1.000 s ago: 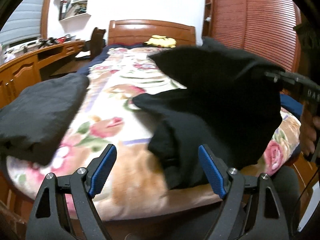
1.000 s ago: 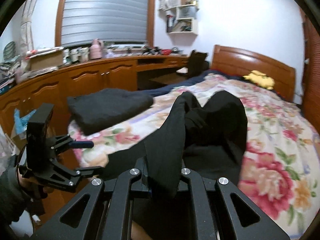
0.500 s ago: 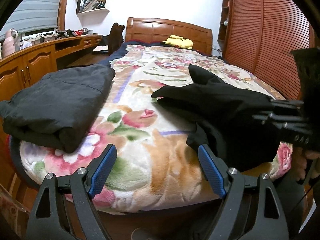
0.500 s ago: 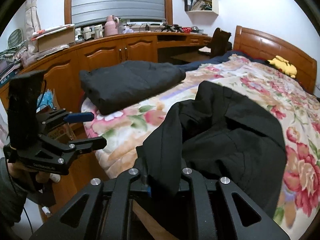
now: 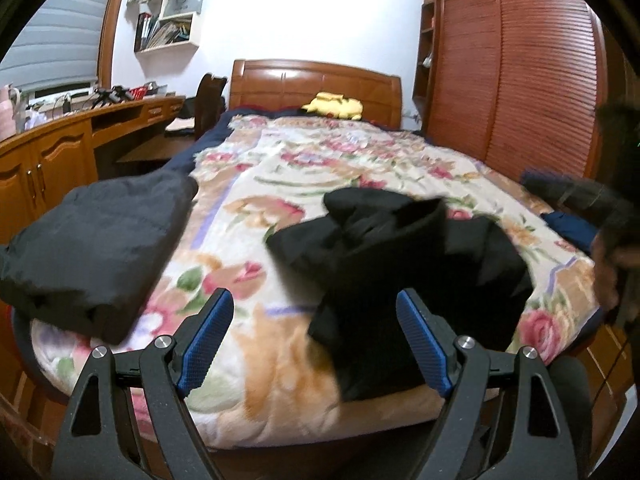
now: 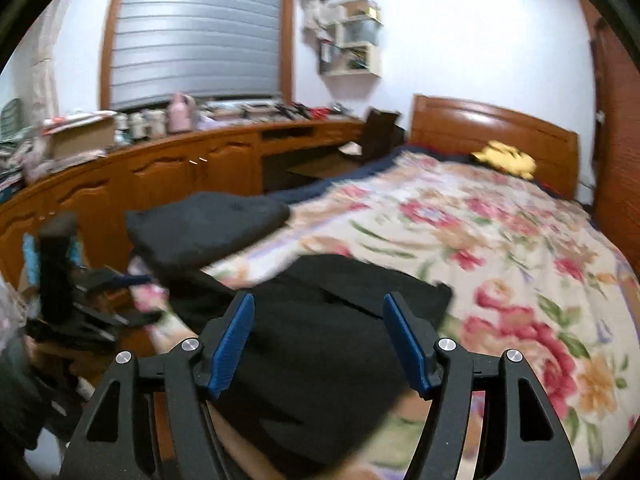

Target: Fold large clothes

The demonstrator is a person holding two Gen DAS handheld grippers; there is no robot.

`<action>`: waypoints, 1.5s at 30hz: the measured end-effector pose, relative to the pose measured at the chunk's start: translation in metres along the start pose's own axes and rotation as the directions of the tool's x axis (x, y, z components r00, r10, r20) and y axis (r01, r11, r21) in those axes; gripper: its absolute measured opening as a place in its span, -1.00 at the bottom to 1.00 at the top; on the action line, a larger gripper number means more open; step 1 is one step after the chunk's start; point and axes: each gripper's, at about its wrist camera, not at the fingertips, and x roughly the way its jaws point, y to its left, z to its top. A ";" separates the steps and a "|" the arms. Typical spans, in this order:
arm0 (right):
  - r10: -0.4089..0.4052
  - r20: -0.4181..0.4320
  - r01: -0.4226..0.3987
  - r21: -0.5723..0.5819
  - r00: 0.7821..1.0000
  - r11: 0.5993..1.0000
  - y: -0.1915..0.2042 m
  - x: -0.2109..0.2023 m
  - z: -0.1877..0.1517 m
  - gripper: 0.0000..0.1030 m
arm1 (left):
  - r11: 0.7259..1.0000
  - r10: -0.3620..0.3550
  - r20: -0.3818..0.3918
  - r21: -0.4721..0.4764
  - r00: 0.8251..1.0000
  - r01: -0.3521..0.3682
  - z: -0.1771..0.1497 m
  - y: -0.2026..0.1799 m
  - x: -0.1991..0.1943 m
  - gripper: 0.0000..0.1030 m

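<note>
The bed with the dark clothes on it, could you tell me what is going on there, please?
A person with a handheld gripper in each hand is folding large clothes on the floral bedspread. The black garment being worked on lies crumpled near the foot of the bed. Both the left gripper and the right gripper hover over it with jaws open, holding nothing. A folded dark garment sits at the bed's left corner, apart from it.

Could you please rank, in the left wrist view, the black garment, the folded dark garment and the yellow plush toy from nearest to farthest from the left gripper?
1. Black garment, just ahead, slightly right.
2. Folded dark garment, left bed edge.
3. Yellow plush toy, at the headboard.
</note>
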 end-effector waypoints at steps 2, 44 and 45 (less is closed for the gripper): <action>0.012 -0.042 -0.011 0.029 0.999 1.000 -0.005 0.012 -0.008 0.06 | 1.000 -0.010 0.025 0.005 1.000 0.010 0.009 -0.007 -0.004 0.64; 0.058 -0.198 -0.053 0.032 0.978 0.998 0.029 0.054 -0.091 -0.78 | 0.999 0.045 -0.143 0.034 0.989 -0.041 -0.027 -0.013 0.041 0.64; 0.064 -0.200 -0.057 0.038 0.978 0.998 0.027 0.054 -0.090 -0.78 | 0.999 0.043 -0.139 0.032 0.989 -0.038 -0.027 -0.012 0.039 0.64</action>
